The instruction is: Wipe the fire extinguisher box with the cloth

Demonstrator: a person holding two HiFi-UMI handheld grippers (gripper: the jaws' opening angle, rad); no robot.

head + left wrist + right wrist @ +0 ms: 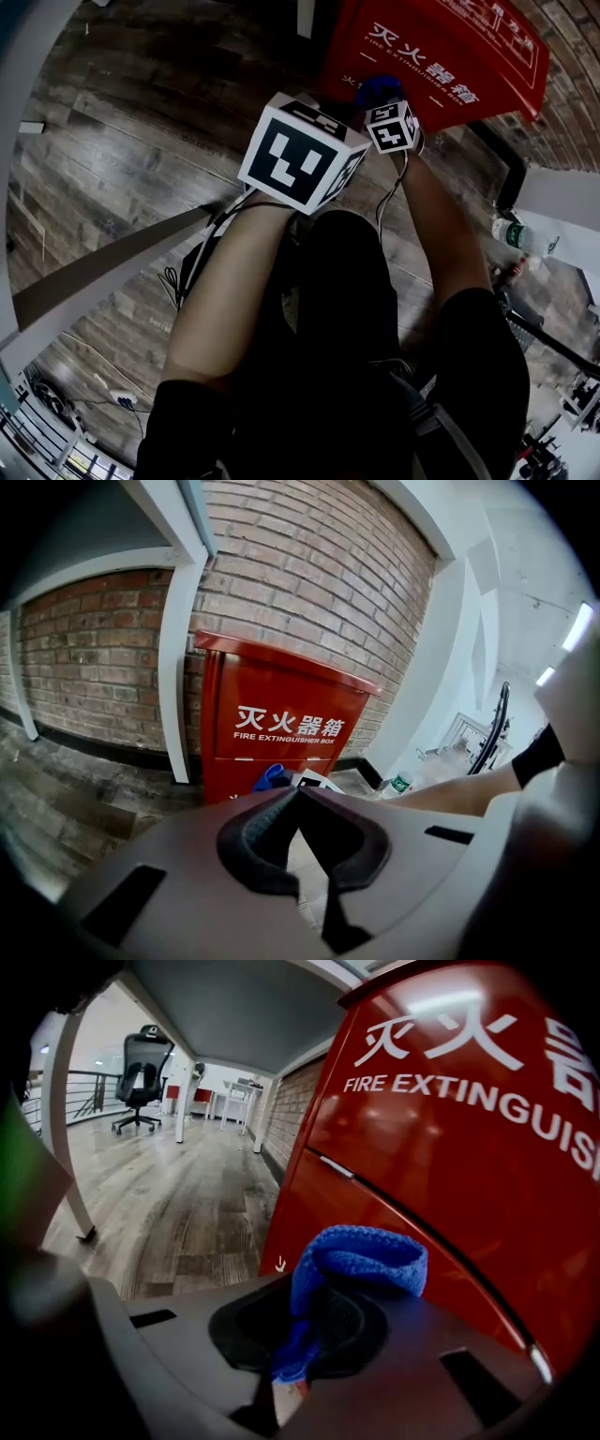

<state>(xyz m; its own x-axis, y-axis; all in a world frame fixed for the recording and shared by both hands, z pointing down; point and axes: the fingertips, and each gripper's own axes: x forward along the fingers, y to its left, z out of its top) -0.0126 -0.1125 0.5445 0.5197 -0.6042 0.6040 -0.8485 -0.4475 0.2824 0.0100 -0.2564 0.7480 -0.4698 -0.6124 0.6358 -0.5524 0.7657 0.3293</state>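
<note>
The left hand-held gripper (298, 794) has its jaws closed together with nothing between them, some way from the red fire extinguisher box (272, 724) at the brick wall (281, 574), while the right hand-held gripper (309, 1288) is clamped on a blue cloth (361, 1255) very near the box's front.

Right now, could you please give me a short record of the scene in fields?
Box: red fire extinguisher box, standing against a brick wall
Cloth: blue cloth, close to the box front; contact unclear
Right hand-held gripper: shut on the blue cloth
Left hand-held gripper: shut, empty, farther from the box
</note>
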